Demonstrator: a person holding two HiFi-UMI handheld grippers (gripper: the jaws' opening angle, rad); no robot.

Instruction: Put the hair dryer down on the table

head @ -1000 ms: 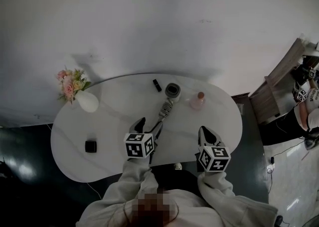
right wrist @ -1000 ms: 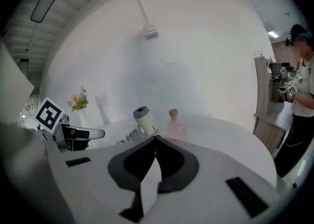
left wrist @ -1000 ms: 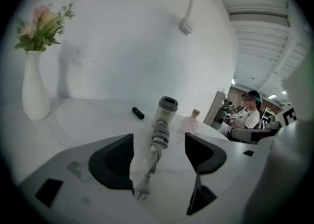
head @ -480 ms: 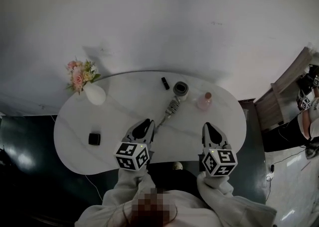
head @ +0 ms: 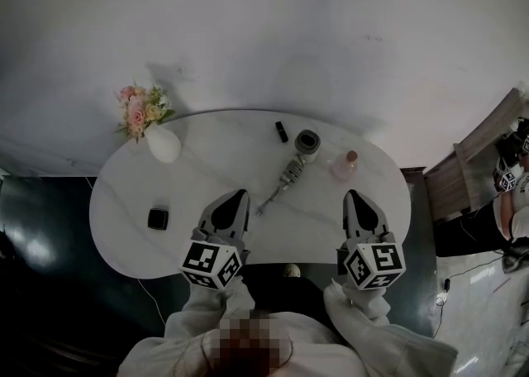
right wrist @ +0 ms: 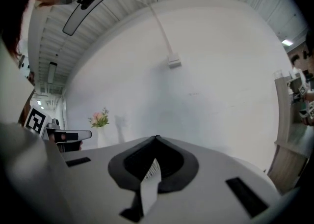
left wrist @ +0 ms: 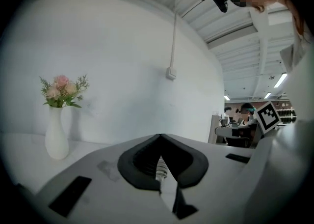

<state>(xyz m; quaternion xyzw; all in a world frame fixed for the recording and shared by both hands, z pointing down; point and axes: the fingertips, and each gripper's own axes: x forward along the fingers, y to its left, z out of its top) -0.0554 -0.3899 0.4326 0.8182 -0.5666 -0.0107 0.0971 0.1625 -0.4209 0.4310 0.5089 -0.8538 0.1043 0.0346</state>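
Note:
The hair dryer (head: 297, 165) lies on the white table (head: 207, 170), its round grey head toward the wall and its ribbed handle and cord running toward me. My left gripper (head: 236, 196) hovers just left of the cord's end, apart from it. Its jaws have just been closing and are now shut with nothing between them, and its tips (left wrist: 159, 135) meet in the left gripper view. My right gripper (head: 356, 196) hangs over the table's right front, also shut and empty, its tips (right wrist: 156, 137) touching in the right gripper view.
A white vase of pink flowers (head: 161, 144) stands at the table's back left. A small black square object (head: 157, 218) lies at the front left. A black stick (head: 282, 131) and a pink bottle (head: 345, 167) sit near the dryer's head. Wooden furniture (head: 483, 152) stands at the right.
Both grippers have risen and drawn back toward me. The left gripper's jaws, open beside the dryer's cord a second ago, have shut empty. The hair dryer stays lying on the table.

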